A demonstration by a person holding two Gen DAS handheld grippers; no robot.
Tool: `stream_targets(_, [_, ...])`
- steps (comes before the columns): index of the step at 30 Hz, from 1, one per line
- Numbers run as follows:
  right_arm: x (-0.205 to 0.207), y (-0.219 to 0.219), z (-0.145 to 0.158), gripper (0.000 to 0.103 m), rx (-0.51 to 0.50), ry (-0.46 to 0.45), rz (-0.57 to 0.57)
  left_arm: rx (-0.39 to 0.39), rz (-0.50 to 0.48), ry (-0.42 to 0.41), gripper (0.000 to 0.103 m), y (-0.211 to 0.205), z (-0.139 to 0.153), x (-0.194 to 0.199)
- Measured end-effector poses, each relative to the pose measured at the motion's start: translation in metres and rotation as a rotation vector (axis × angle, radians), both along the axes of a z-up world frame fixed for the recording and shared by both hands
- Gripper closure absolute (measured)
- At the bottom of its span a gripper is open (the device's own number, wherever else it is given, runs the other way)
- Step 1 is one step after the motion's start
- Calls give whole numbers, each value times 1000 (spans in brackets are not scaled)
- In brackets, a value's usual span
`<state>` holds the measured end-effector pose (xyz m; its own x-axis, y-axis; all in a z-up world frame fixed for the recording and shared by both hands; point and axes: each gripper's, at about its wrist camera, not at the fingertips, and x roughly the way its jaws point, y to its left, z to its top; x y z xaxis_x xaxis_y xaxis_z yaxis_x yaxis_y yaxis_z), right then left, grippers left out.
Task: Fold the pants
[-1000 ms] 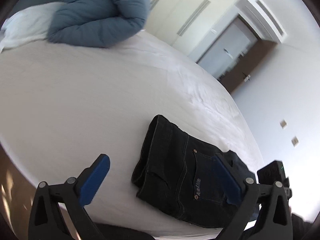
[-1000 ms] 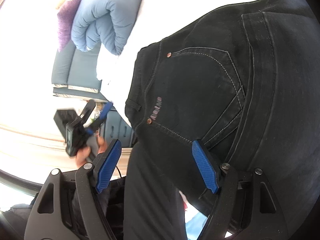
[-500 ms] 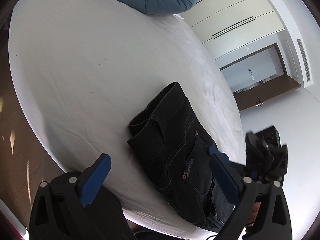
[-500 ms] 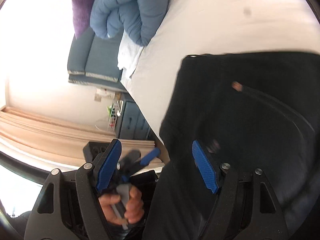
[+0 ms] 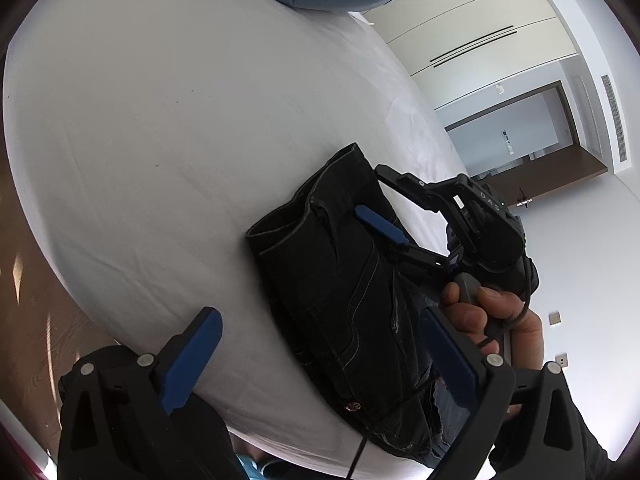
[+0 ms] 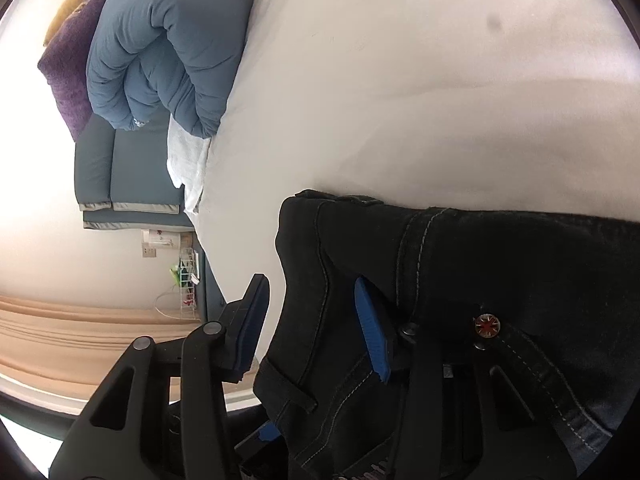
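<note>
Black jeans lie folded on the white bed, near its edge. My left gripper hovers open just above them, its blue pads either side of the fabric in view and touching nothing. A hand holds my right gripper at the jeans' far side. In the right wrist view the right gripper straddles the folded edge of the jeans. Its jaws are closing around that edge, with a thin gap still showing beside the left pad.
A rolled blue duvet and a purple blanket lie at the head of the bed, by a grey headboard. Wooden floor runs beside the bed edge. White wardrobes and a door stand beyond.
My right gripper has swept across the jeans to their folded edge and its jaws have narrowed around it. The left gripper has sunk and rolled, bringing the jeans closer.
</note>
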<state>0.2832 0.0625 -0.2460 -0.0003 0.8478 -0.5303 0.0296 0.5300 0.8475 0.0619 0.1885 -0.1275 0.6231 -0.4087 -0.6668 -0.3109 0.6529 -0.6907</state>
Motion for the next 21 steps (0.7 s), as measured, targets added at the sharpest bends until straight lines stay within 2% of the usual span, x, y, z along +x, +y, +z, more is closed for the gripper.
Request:
stream_targets(4, [-15, 2, 11, 46, 77, 5, -30, 0, 13, 24, 3, 1, -8, 4])
stream_targets(6, [-25, -2, 22, 46, 121, -16, -31, -5, 16, 26, 3, 2, -11, 8])
stream_targets(9, [-36, -15, 32, 46, 124, -30, -40, -15, 15, 29, 4, 1, -15, 17])
stream_targets(11, [-40, -26, 35, 46, 130, -30, -53, -25, 20, 22, 14, 0, -13, 20])
stream_targets(12, [-42, -32, 36, 46, 132, -30, -63, -36, 11, 18, 32, -1, -13, 23])
stream_targets(13, [-47, -42, 37, 46, 137, -31, -71, -45, 7, 28, 40, -1, -13, 24])
stream_targets(15, [-52, -56, 36, 46, 138, -29, -83, -48, 14, 29, 41, -1, -15, 25])
stream_targets(17, [-59, -68, 35, 46, 137, -27, -88, -81, 34, 25, 46, 2, -20, 25])
stream_targets(18, [-62, -74, 33, 46, 143, -24, -89, -120, 50, 18, 51, 5, -23, 23])
stream_targets(21, [-71, -88, 27, 46, 163, -17, -87, -249, 115, 19, 75, 20, -41, 18])
